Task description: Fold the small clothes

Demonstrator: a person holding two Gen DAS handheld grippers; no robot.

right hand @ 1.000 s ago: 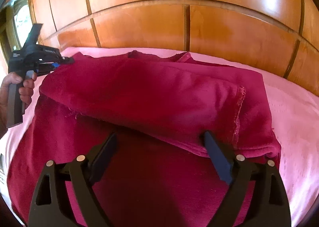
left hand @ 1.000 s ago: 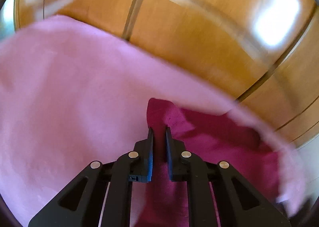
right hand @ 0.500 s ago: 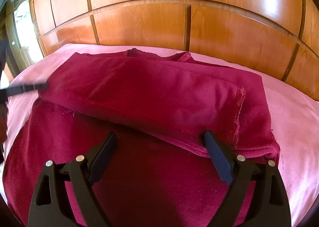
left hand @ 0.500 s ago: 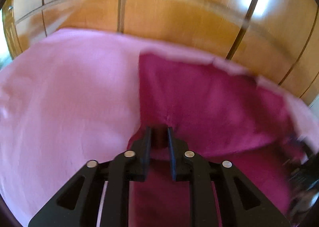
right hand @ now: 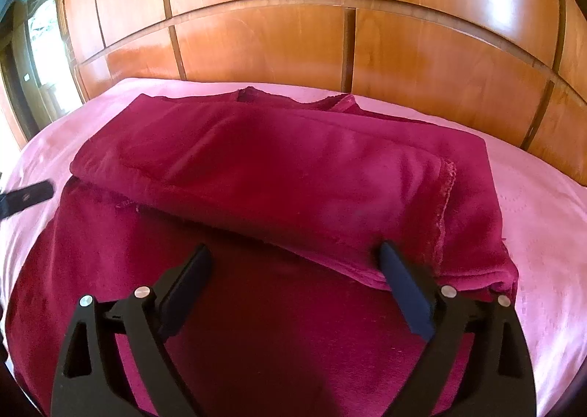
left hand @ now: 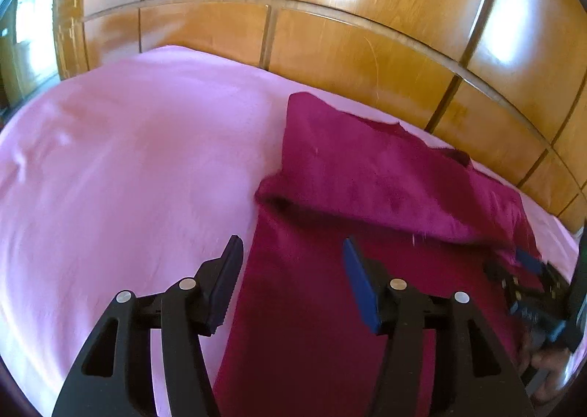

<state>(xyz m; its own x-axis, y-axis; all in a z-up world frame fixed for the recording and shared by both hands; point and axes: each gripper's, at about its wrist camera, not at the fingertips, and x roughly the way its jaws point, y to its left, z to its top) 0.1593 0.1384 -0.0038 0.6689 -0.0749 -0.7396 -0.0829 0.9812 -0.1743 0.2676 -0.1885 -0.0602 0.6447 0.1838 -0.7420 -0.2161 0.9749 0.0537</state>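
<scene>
Left gripper (left hand: 291, 263) fingers spread, empty, above crimson garment (right hand: 293, 167). Right gripper (right hand: 293, 270) fingers spread, empty. Garment has 1 fold, on pink sheet (left hand: 128, 160).

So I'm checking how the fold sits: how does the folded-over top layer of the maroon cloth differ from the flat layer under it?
The folded-over top layer lies toward the wooden panels, lit and brighter; the flat bottom layer lies nearer the grippers, in shadow. The top layer shows a raw frayed edge; the bottom layer looks smooth. Both are one maroon cloth on the pink sheet. Left gripper and right gripper are both open.
</scene>
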